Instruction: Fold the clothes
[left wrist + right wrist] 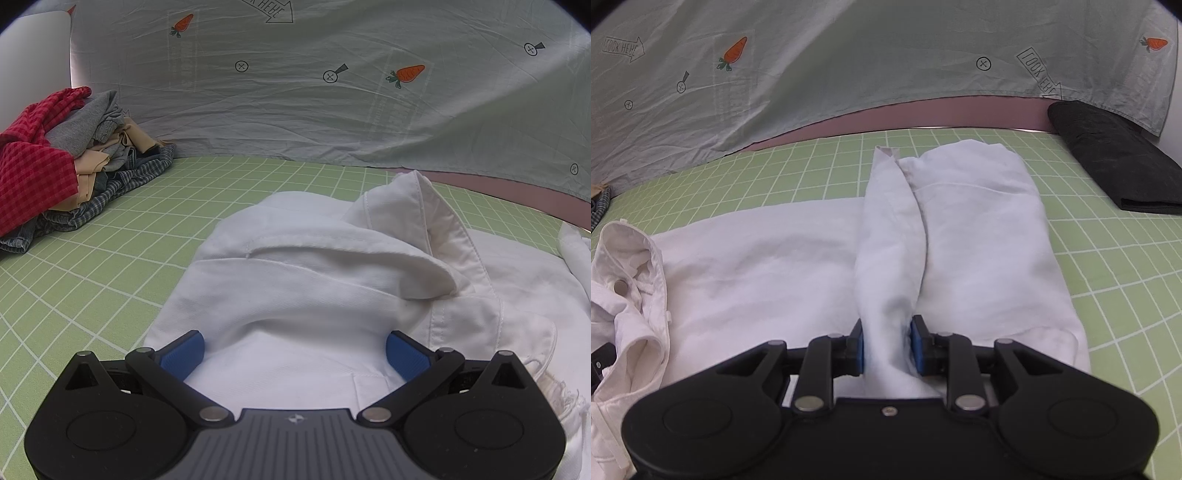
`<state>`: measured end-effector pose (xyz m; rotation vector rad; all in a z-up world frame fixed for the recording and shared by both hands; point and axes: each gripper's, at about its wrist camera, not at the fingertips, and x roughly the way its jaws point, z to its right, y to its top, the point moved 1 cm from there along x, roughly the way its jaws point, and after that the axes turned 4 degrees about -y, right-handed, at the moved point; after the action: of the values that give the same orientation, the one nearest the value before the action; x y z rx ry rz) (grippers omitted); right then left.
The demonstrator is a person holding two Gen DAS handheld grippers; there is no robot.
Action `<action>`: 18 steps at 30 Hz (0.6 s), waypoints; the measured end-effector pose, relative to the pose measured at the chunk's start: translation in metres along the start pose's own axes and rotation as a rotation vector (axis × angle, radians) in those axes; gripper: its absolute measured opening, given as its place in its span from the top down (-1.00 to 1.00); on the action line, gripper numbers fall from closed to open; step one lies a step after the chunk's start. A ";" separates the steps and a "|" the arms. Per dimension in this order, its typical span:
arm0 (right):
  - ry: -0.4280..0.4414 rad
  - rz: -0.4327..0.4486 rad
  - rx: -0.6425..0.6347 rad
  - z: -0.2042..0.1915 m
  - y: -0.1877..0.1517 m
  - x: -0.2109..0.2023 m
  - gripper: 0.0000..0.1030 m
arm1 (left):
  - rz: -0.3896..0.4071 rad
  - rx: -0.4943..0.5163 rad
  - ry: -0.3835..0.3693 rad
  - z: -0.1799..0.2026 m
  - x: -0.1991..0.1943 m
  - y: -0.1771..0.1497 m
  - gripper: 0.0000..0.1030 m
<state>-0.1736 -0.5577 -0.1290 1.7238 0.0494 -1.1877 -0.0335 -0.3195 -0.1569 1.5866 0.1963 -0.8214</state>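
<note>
While my right gripper [887, 349] pinches a raised ridge of the white garment [768, 258] lying on the green grid mat [1126, 258], my left gripper [295, 350] hovers spread wide over the cloth, gripping nothing.

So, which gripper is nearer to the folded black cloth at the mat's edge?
Right. The right gripper is shut on the white garment, with the black cloth ahead to its right. The left gripper is open over the same garment; its view shows no black cloth.

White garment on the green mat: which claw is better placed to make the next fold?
Right. The right claw already pinches a ridge of the white garment; the left claw is open above it.
</note>
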 end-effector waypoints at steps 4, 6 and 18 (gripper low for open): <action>0.009 0.007 0.019 0.002 -0.001 -0.001 0.51 | 0.000 0.000 0.000 0.000 0.000 0.000 -1.00; 0.004 0.006 0.012 0.001 0.000 -0.001 0.51 | 0.000 -0.001 0.000 0.000 0.000 0.000 -1.00; -0.005 0.006 0.000 -0.003 -0.002 0.000 0.46 | 0.000 0.003 0.005 0.001 0.000 0.000 -1.00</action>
<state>-0.1724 -0.5541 -0.1301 1.7198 0.0408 -1.1876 -0.0336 -0.3204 -0.1570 1.5911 0.1988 -0.8187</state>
